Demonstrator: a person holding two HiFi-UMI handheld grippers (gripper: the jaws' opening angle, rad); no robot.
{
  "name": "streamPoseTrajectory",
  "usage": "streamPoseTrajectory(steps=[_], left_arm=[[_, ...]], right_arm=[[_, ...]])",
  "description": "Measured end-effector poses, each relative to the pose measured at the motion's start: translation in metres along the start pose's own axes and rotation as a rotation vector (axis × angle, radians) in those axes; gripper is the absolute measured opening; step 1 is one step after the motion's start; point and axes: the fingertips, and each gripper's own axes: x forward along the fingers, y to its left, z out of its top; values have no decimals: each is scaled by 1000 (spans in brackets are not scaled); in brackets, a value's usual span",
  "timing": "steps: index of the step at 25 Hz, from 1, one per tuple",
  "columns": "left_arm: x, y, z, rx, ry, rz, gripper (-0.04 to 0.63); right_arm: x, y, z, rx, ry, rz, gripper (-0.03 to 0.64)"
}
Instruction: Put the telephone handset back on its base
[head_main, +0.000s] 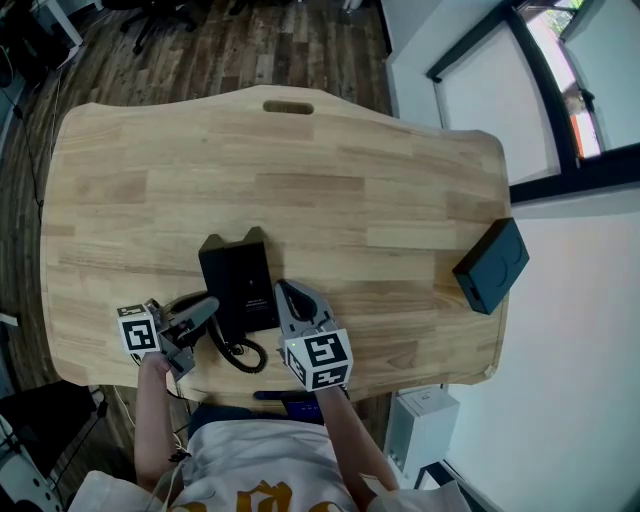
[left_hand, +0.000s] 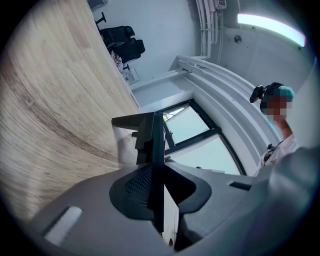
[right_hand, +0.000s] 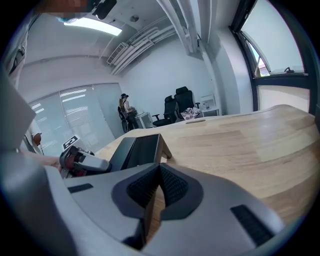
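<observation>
The black telephone base (head_main: 245, 275) stands near the table's front edge, with its coiled cord (head_main: 240, 355) looping in front of it. My left gripper (head_main: 212, 303) reaches in at the base's left edge. In the left gripper view its jaws (left_hand: 159, 167) are closed on a thin black slab, the handset (left_hand: 157, 142) seen edge-on, which runs forward from the pads. In the head view the handset merges with the black base. My right gripper (head_main: 283, 287) rests just right of the base, pads together with nothing between them (right_hand: 160, 167). The right gripper view shows the sloped base (right_hand: 137, 150) and the left gripper (right_hand: 82, 162) beside it.
A dark flat box (head_main: 492, 265) lies at the wooden table's (head_main: 350, 180) right edge. A handle slot (head_main: 288, 107) is cut near the far edge. Windows run along the right wall. Office chairs (right_hand: 175, 107) and a person (right_hand: 123, 107) are far behind the table.
</observation>
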Motion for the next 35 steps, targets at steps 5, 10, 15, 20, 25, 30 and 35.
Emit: streamPoseTrajectory(steps=[5, 10, 15, 20, 25, 30, 35], left_arm=[[1, 5, 0, 36, 6, 35, 69], [1, 6, -1, 68, 18, 58, 69], [2, 6, -1, 80, 13, 72, 71], [2, 10, -2, 80, 3, 93, 71], [-1, 12, 0, 63, -22, 120, 72], [-1, 13, 0, 66, -43, 142, 83], [-2, 15, 0, 85, -75, 180, 84]], right_arm=[[2, -1, -1, 9, 4, 0, 6], [3, 1, -1, 13, 5, 5, 6], [3, 1, -2, 11, 7, 6, 6], [2, 1, -2, 12, 4, 5, 6], [1, 4, -1, 12, -1, 3, 6], [1, 9, 1, 0, -6, 7, 6], [0, 11, 8, -10, -19, -4, 6]])
